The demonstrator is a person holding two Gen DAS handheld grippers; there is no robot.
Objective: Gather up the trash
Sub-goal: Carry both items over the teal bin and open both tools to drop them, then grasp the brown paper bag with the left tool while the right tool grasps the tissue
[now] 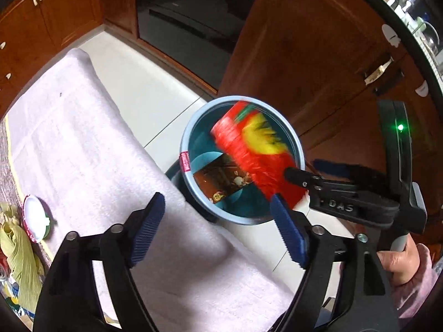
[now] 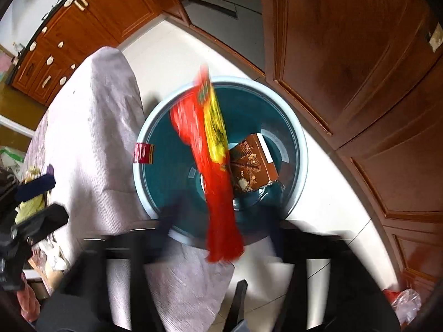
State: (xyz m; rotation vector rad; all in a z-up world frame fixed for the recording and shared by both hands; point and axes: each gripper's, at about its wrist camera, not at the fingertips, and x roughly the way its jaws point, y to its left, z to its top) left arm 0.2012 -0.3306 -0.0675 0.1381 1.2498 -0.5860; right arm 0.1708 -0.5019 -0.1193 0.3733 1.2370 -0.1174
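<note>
A red and yellow snack wrapper (image 1: 254, 149) hangs blurred over the blue trash bin (image 1: 191, 135); it also shows in the right wrist view (image 2: 213, 163) over the bin (image 2: 301, 144). A brown box (image 1: 221, 179) lies inside the bin, also seen in the right wrist view (image 2: 253, 163). My right gripper (image 1: 300, 174) is at the wrapper's lower end, its jaws spread in the right wrist view (image 2: 221, 221), blurred. My left gripper (image 1: 218, 227) is open and empty above the table edge next to the bin.
A white cloth (image 1: 83, 149) covers the table. A small round tub (image 1: 36, 218) and a yellow-green bag (image 1: 16, 249) lie at its left. Wooden cabinets (image 1: 318, 55) stand behind the bin. A crumpled plastic bag (image 2: 404, 301) lies on the floor at right.
</note>
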